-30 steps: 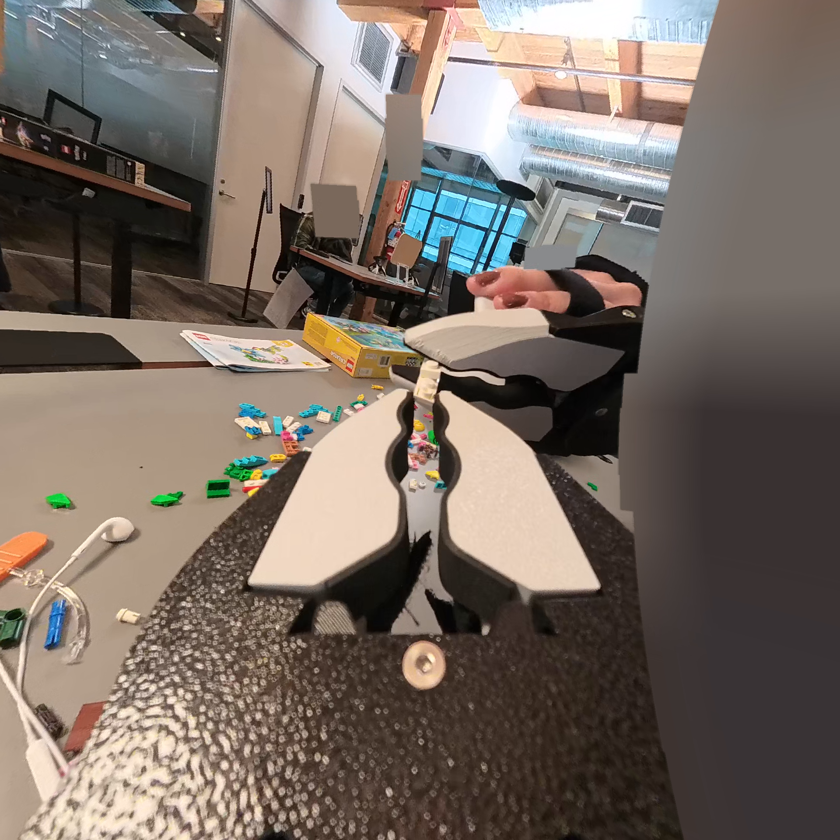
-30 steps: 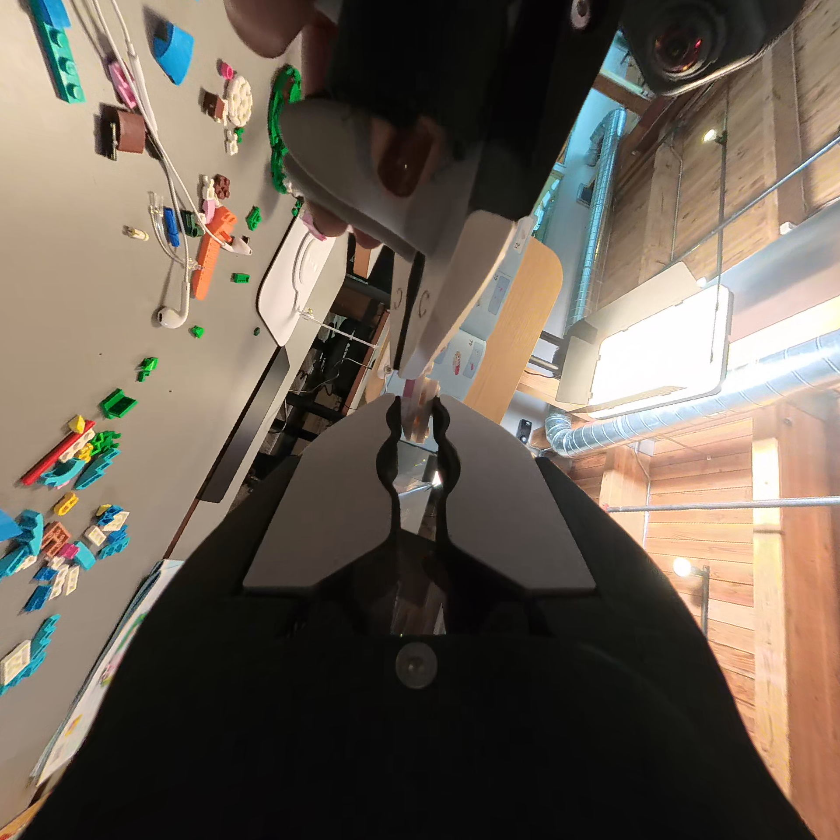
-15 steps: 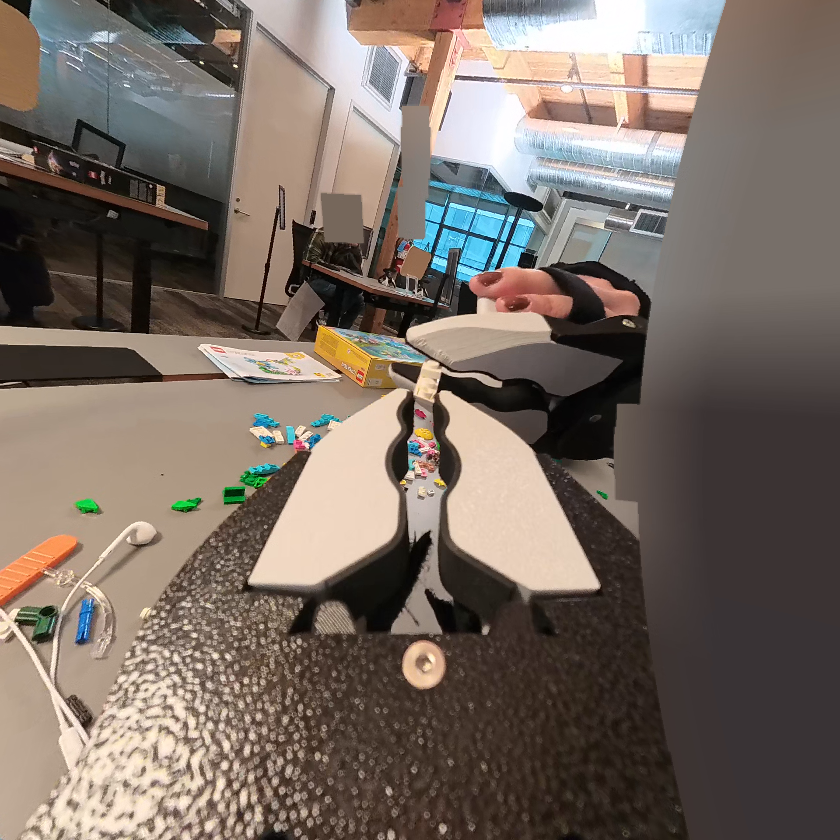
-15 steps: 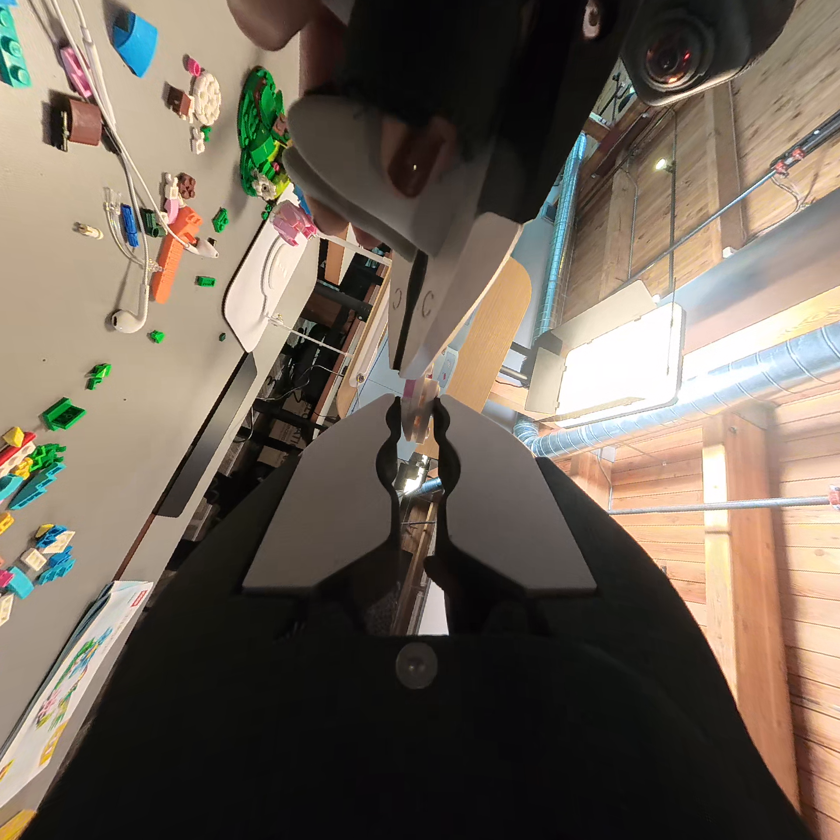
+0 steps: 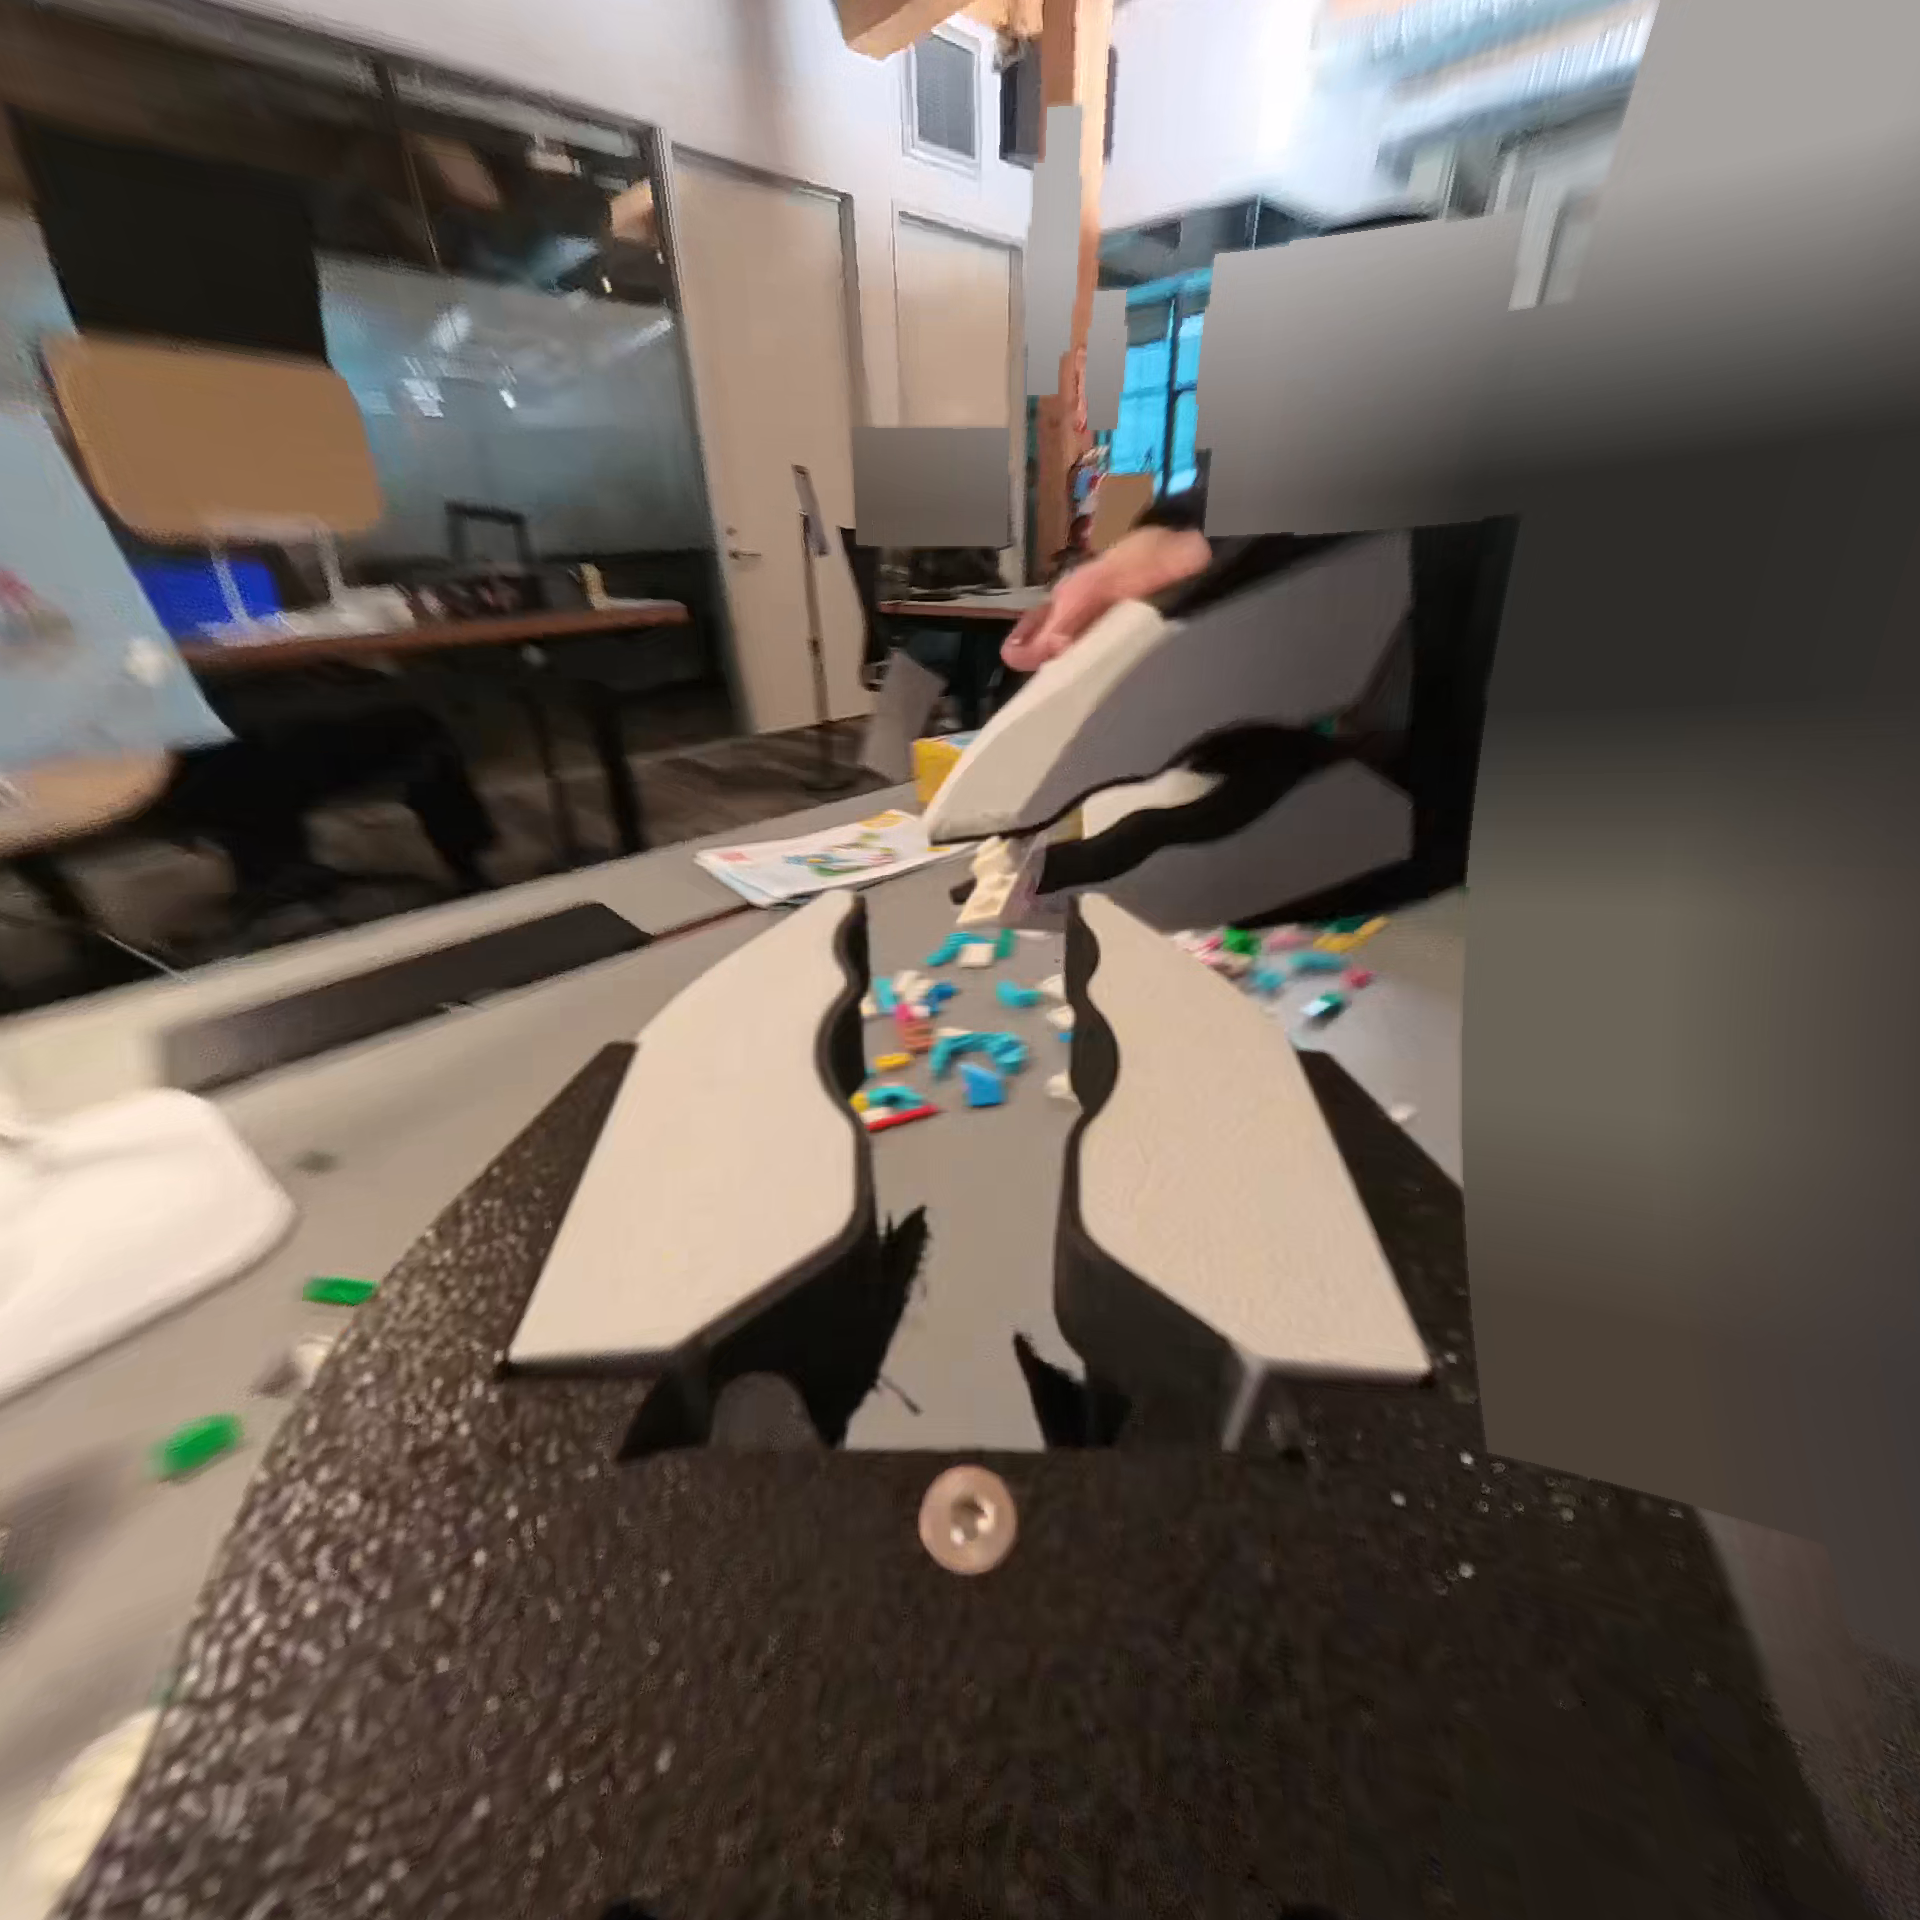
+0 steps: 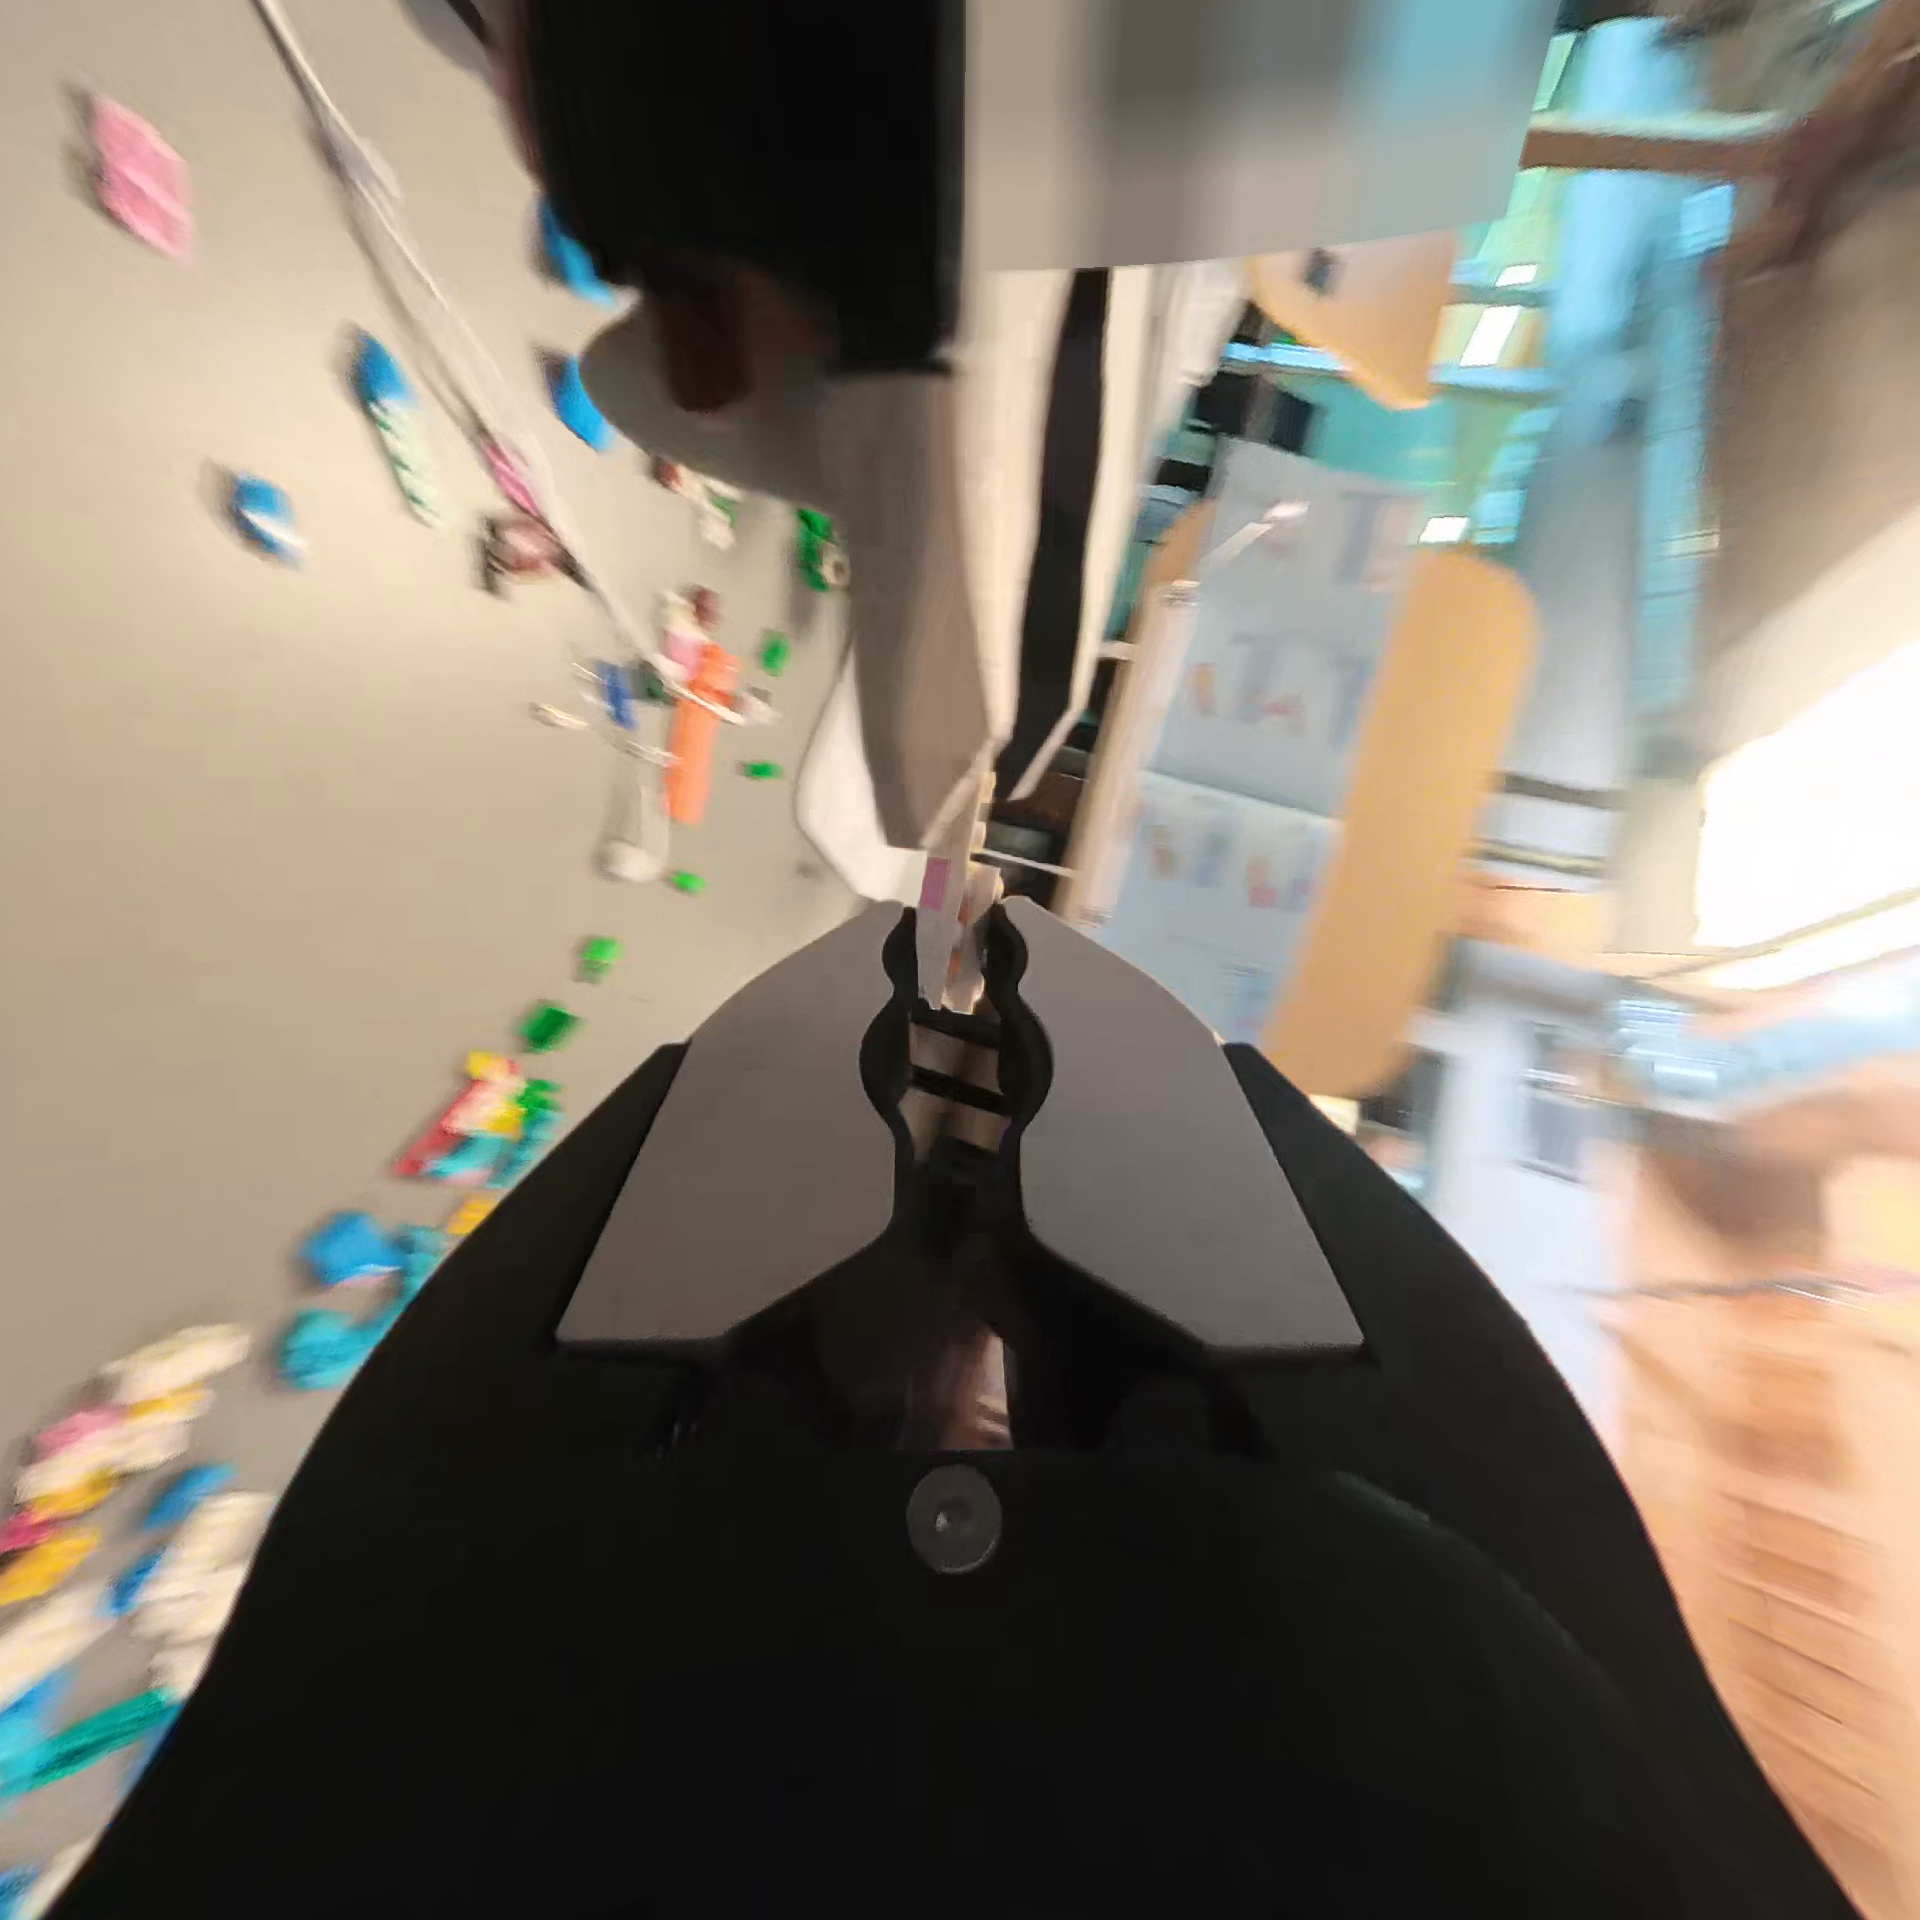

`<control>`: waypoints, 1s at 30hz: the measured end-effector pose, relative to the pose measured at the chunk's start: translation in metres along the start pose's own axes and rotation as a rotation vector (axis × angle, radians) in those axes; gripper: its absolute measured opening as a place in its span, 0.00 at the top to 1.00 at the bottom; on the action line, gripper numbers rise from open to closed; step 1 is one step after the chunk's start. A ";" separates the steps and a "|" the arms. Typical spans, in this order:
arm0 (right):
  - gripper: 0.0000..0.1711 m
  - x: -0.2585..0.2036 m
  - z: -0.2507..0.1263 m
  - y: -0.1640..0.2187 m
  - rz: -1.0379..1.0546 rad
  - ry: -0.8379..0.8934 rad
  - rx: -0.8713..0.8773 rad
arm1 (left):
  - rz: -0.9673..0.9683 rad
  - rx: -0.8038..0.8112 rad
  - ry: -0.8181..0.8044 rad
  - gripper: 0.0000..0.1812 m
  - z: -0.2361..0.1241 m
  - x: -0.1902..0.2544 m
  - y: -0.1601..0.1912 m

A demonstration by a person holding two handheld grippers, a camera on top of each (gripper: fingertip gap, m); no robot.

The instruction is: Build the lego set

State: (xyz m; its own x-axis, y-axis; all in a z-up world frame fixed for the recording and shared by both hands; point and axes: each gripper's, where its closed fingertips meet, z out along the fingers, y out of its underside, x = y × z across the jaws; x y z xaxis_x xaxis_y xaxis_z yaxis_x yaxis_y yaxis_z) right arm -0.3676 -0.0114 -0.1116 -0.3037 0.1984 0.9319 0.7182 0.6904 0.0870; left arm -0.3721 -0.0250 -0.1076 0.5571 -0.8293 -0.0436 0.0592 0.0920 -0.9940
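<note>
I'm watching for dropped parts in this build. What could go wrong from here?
1. The small white-and-pink assembly is pinched only at the very tips of the right gripper; it could twist or slip out and fall among the loose bricks on the table.
2. Both views are motion-blurred, and the left gripper, jaws open and empty, sits right by the assembly; a quick move might knock it loose.

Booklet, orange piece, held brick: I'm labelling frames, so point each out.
booklet (image 5: 821, 860): left wrist view, cover's middle.
orange piece (image 6: 691, 746): right wrist view, its middle.
brick (image 5: 992, 894): left wrist view, white face.
</note>
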 end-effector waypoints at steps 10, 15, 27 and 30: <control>0.93 -0.023 -0.014 -0.008 0.203 -0.289 0.108 | 0.556 -0.045 -0.013 0.94 0.001 0.025 0.008; 0.93 -0.027 -0.014 -0.006 0.186 -0.294 0.078 | 0.615 -0.089 -0.008 0.95 0.002 0.027 0.013; 0.93 -0.019 -0.006 0.003 -0.029 -0.082 -0.068 | 0.509 -0.112 -0.034 0.96 0.005 0.019 0.015; 0.93 -0.028 -0.005 0.005 0.053 -0.174 -0.086 | 0.594 -0.137 -0.039 0.96 0.007 0.021 0.021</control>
State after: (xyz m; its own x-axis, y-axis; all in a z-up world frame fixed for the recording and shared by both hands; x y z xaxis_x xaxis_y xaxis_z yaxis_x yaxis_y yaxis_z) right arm -0.3523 -0.0167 -0.1359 -0.3625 0.3552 0.8616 0.7846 0.6153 0.0764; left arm -0.3531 -0.0368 -0.1288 0.4927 -0.6368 -0.5931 -0.3766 0.4583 -0.8050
